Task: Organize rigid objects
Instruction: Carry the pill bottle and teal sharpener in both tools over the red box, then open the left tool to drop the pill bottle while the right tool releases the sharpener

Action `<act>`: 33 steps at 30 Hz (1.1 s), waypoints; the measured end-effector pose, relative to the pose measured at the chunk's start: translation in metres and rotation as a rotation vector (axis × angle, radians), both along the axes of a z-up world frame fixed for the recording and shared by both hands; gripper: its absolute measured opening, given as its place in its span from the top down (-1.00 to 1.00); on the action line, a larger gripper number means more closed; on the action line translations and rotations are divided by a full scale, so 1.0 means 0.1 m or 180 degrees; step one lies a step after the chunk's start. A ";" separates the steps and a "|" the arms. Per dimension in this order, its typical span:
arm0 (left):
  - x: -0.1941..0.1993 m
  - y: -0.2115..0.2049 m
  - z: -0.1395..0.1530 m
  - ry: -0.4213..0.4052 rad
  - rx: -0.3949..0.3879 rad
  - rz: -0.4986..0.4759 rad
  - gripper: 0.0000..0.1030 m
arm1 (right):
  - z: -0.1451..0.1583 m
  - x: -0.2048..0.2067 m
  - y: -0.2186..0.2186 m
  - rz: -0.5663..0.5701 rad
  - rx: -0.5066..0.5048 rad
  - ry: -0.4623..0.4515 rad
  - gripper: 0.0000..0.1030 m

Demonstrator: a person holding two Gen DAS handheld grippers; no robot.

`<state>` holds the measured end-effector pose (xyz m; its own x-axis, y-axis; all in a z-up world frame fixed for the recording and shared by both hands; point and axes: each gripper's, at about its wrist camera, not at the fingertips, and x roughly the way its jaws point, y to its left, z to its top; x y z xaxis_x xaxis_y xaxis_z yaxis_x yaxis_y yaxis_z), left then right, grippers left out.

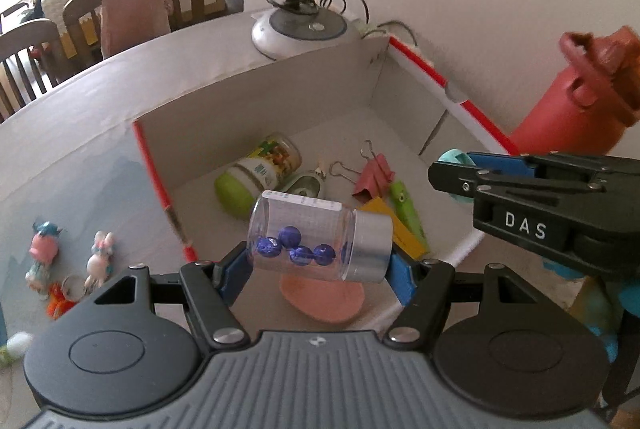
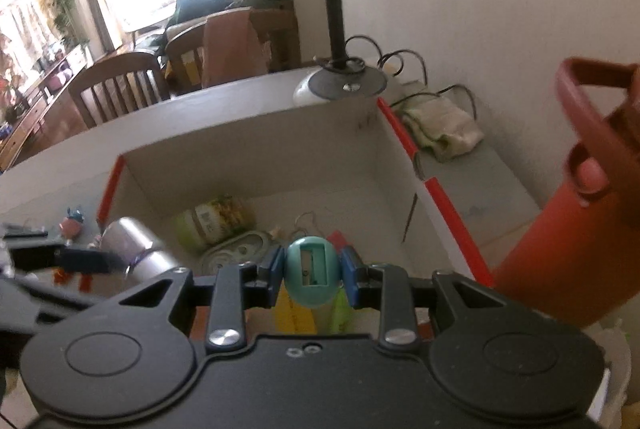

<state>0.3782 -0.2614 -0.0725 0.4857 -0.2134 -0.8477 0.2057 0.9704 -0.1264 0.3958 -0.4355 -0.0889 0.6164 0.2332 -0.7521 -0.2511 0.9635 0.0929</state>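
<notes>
The left gripper (image 1: 320, 269) clamps a clear jar (image 1: 316, 235) sideways, one blue pad on its base and the other on its silver lid, with blue beads loose inside. It hangs over the near part of the box (image 1: 256, 101), above a pink dish (image 1: 324, 299). The right gripper (image 2: 310, 275) is nearly closed on a small teal sharpener (image 2: 311, 277), pinched at its two sides, and sits over the box's near edge, just right of the left one.

Already in the box: a green-capped bottle (image 1: 256, 175), a pink clip (image 1: 374, 175), a green clip (image 1: 404, 205), a yellow card (image 1: 394, 229) and a small oval thing I cannot name.

Both loads look ready to drop in. To do it well, I judge each should be lowered close to the floor before the jaws part, since the jar would roll and rattle if let go from height. Aim the jar at the bare floor left of the bottle, long axis level, not onto the dish. Put the sharpener toward the right wall, clear of the clips. Release one at a time so the two grippers, close together here, do not knock

The red flask (image 1: 568, 97) stands outside to the right; small figures (image 1: 72, 261) lie on the table at left
</notes>
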 end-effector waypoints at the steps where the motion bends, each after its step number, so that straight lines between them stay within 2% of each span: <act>1: 0.07 -0.01 -0.03 0.0045 0.0002 0.0030 -0.35 | -0.04 0.02 0.00 0.0020 -0.0037 0.0017 0.42; 4: 0.26 0.02 -0.09 0.0172 -0.0069 0.0129 -0.35 | -0.12 0.06 0.01 0.0117 -0.0099 0.0052 0.42; 11: 0.61 -0.09 -0.23 0.0355 -0.0022 0.0210 -0.35 | -0.28 0.18 0.07 0.0291 -0.0271 0.0129 0.42; 14: 0.70 -0.14 -0.30 0.0434 -0.0032 0.0219 -0.35 | -0.32 0.16 0.12 0.0471 -0.0391 0.0135 0.42; 19: 0.80 -0.19 -0.42 0.0584 -0.0061 0.0212 -0.35 | -0.39 0.20 0.16 0.0517 -0.0478 0.0178 0.42; 29: 0.97 -0.18 -0.70 0.0888 -0.0074 0.0346 -0.35 | -0.45 0.24 0.14 0.0538 -0.0443 0.0261 0.39; 33: 0.98 -0.21 -0.71 0.0870 -0.0021 0.0319 -0.35 | -0.43 0.26 0.12 0.0529 -0.0398 0.0272 0.35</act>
<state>0.4765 -0.2824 -0.1438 0.2585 -0.1817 -0.9488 0.0662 0.9832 -0.1702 0.4216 -0.4232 -0.1317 0.5102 0.2280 -0.8293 -0.4039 0.9148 0.0030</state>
